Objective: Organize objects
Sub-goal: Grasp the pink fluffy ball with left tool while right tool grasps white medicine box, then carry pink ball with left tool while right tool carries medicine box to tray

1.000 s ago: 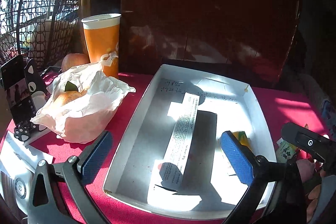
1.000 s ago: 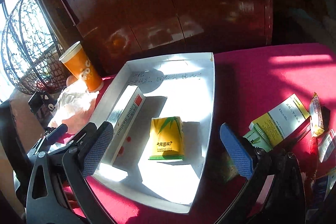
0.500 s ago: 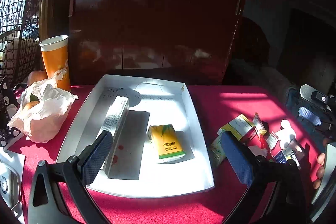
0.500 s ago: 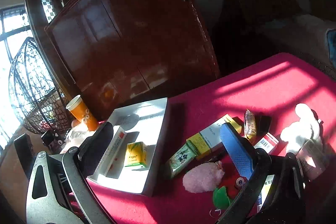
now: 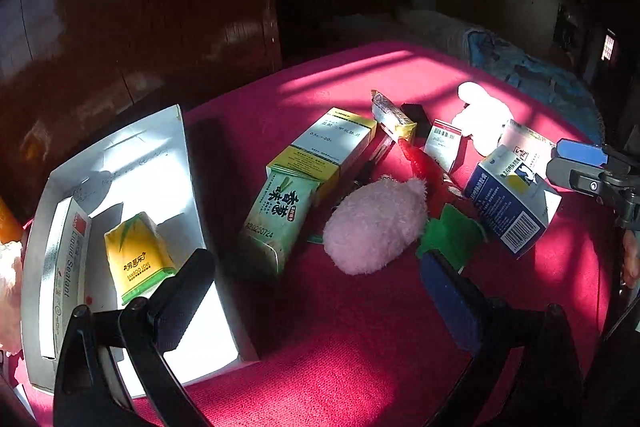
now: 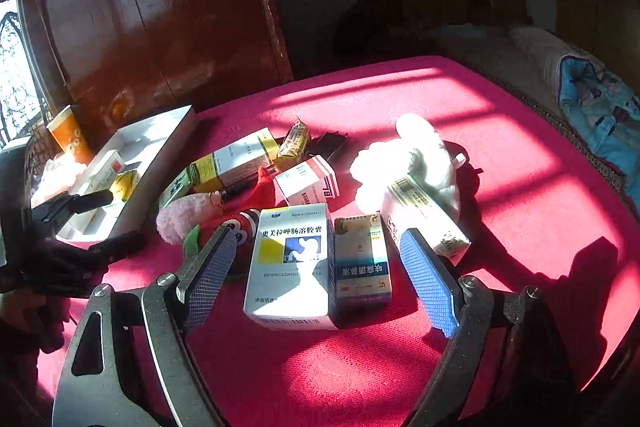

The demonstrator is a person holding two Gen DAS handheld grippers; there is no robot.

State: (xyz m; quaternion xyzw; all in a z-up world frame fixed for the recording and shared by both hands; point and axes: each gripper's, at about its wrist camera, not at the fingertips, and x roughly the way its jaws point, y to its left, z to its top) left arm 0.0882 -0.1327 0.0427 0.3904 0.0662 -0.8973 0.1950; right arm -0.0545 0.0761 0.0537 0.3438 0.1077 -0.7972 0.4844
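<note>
Right gripper (image 6: 320, 275) jaws apart, just closing, astride white-blue medicine box (image 6: 290, 263), pads not touching. Left gripper (image 5: 316, 291) apart, empty, right of white tray (image 5: 180, 155).

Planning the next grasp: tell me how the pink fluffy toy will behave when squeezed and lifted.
The pink fluffy toy looks soft, so it will probably compress rather than resist. Its fuzzy pile should give grip rather than slip. It seems attached to the red and green plush beside it, which may come along.
</note>
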